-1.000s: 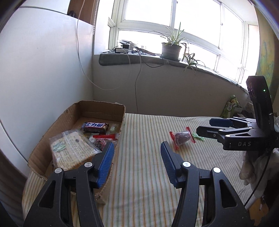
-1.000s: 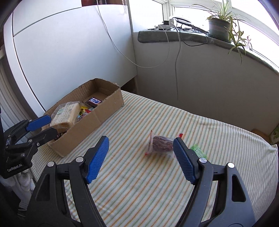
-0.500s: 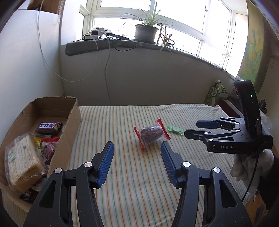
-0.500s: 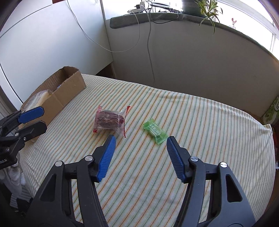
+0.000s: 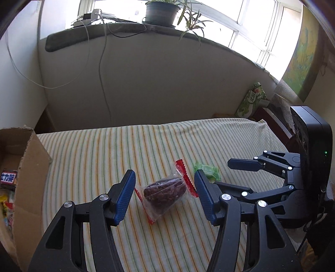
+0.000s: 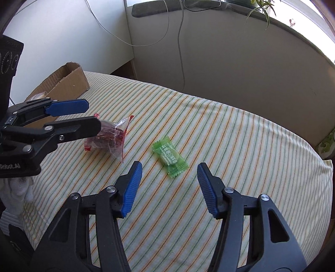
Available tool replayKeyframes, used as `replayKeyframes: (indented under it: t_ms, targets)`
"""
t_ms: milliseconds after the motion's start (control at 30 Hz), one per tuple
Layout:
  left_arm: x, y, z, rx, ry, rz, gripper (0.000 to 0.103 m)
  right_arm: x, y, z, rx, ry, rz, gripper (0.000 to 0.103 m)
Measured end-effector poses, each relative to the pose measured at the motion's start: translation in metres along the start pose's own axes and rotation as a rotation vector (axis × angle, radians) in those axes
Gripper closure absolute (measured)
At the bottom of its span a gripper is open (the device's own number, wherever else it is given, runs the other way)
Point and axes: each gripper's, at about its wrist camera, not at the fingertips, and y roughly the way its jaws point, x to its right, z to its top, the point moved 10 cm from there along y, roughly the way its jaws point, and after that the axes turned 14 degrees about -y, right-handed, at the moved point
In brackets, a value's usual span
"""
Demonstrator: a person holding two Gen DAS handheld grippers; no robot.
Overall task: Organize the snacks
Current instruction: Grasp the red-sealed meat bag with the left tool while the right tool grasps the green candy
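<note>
Beneath sunlit window sill with potted green plant [image 5: 162, 9]: striped cloth-covered bed [image 6: 230, 136]; left hand-held gripper [image 5: 163, 196] and right hand-held gripper [image 6: 169, 188] both spread.

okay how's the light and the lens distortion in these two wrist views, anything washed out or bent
Left wrist view: the bright window behind the potted plant is blown out, and the grey sill bows from fisheye curvature. Right wrist view: evenly lit, the green candy wrapper on the striped cloth is sharp, and the edges curve with dark corners.
</note>
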Motion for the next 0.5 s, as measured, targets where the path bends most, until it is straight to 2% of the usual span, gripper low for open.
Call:
replayKeyframes:
  t_ms: [167, 333, 433, 500]
  targets:
    - [-0.004, 0.016, -0.01, -0.071, -0.001, -0.004, 0.045, 0.0, 0.005, -0.001, -0.005, -0.011, 0.009, 0.051]
    - [-0.004, 0.016, -0.023, -0.059, 0.135, 0.085, 0.045, -0.001, 0.011, 0.0, -0.01, -0.025, 0.013, 0.051]
    - [-0.006, 0.021, -0.026, -0.057, 0.168, 0.136, 0.045, -0.001, 0.017, 0.001, -0.017, -0.03, 0.011, 0.054]
    - [-0.006, 0.024, -0.026, -0.054, 0.164, 0.132, 0.046, -0.002, 0.02, 0.002, -0.021, -0.03, 0.018, 0.057]
